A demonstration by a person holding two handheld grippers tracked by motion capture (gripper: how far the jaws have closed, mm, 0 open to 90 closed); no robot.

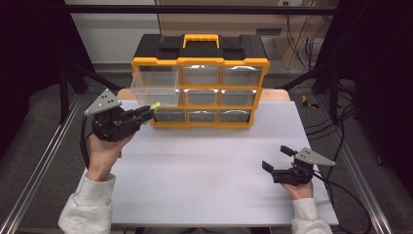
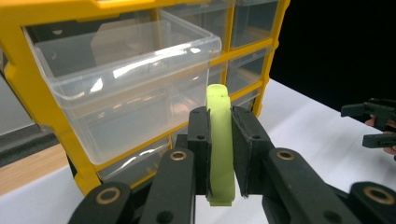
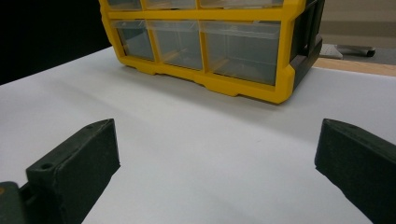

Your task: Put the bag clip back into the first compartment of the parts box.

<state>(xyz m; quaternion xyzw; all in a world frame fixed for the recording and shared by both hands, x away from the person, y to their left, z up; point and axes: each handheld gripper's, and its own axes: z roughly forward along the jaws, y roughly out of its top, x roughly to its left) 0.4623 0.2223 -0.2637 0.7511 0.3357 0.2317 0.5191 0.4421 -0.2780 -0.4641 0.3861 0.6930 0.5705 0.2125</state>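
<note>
Right claw, nearest, rests low on the white counter at its right side, jaws spread wide, nothing between them. Left claw held raised at the counter's left, clenched on a slim lime-green plastic strip; the strip stands upright between the pads, its rounded top poking above them, its lower end just below. The strip sits just beside the front wall of a clear plastic drawer pulled out from the top-left slot of the yellow-and-black nine-drawer organiser cabinet at the counter's far edge. The pulled drawer looks empty, though glare on its walls blurs the floor. The other eight drawers are pushed in; contents hard to make out through reflections. Strip's middle is hidden by the pads.
</note>
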